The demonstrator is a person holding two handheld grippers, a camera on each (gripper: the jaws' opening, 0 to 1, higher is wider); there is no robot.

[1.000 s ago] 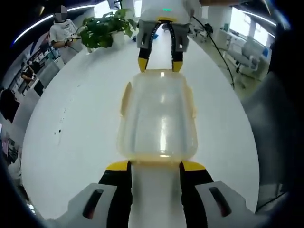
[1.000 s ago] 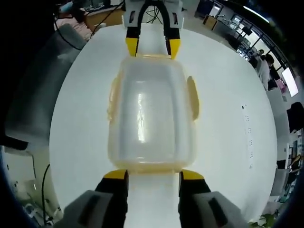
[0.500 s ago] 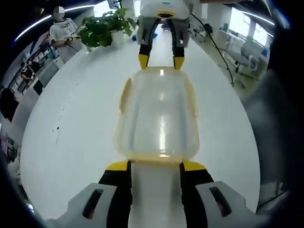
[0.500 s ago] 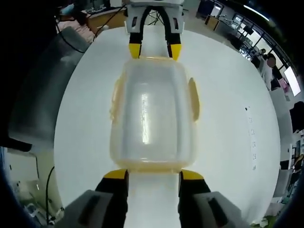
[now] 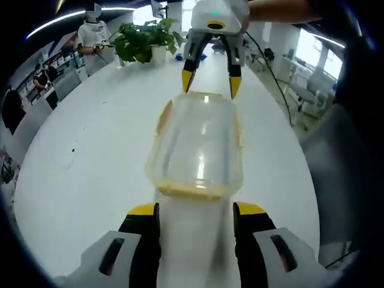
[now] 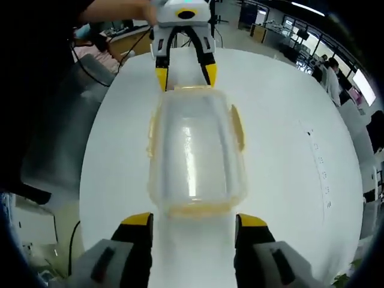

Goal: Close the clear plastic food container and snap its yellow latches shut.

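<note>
The clear plastic food container (image 5: 197,144) lies lengthwise on the white table (image 5: 90,156) with its lid on. Yellow latches (image 5: 162,117) stand a little out from its long sides, and another yellow latch (image 5: 192,191) sits at the near end. My left gripper (image 5: 196,210) is open, its yellow-tipped jaws just short of that end. At the far end my right gripper (image 5: 211,85) hovers open. In the right gripper view the same container (image 6: 195,153) sits between the open right gripper (image 6: 193,221) and the left gripper (image 6: 185,75), with a side latch (image 6: 237,126) showing.
A potted plant (image 5: 147,42) and a person (image 5: 95,33) are at the table's far end. A grey chair (image 5: 336,156) stands past the table's right edge, seen as a grey chair (image 6: 60,138) in the right gripper view. A black cable (image 5: 273,60) trails off the table.
Both grippers have drawn back a little from the container's ends, still open. The container has stayed where it was.
</note>
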